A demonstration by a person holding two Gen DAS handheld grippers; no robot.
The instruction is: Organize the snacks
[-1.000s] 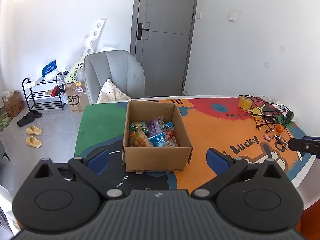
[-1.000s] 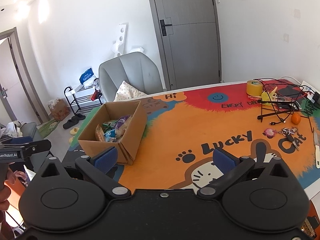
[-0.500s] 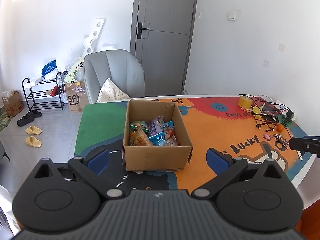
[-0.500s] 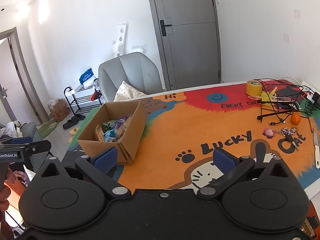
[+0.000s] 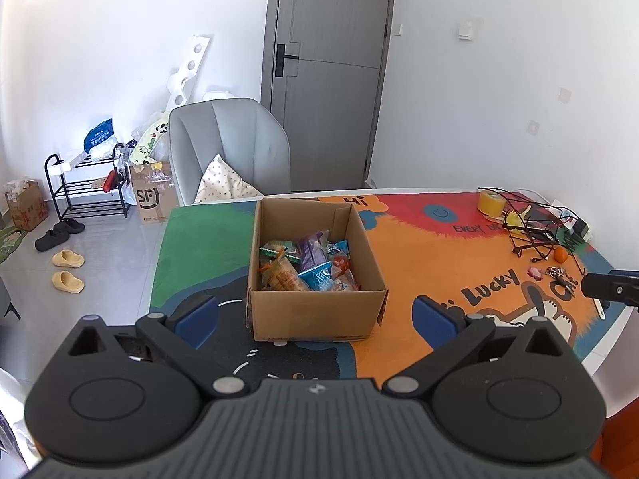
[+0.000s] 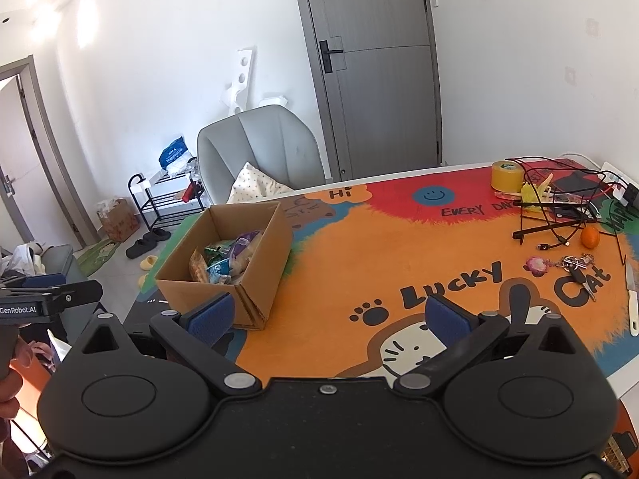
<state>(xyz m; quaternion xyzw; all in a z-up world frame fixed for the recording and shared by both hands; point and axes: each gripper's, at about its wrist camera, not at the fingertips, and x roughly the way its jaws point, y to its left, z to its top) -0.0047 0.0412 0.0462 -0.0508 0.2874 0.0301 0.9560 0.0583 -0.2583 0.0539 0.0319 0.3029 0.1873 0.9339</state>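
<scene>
An open cardboard box (image 5: 315, 311) stands on the colourful table mat (image 5: 419, 263), filled with several snack packets (image 5: 307, 265). My left gripper (image 5: 315, 317) is open and empty, held just before the box's near wall. In the right wrist view the box (image 6: 259, 279) sits at the left with the snack packets (image 6: 227, 255) inside. My right gripper (image 6: 327, 315) is open and empty, over the mat to the right of the box.
A wire rack (image 6: 559, 203) with cables, a yellow tape roll (image 6: 507, 175), an orange (image 6: 590, 236), keys (image 6: 575, 265) and a knife (image 6: 632, 299) lie at the mat's right end. A grey chair (image 5: 227, 147) with a pillow stands behind the table.
</scene>
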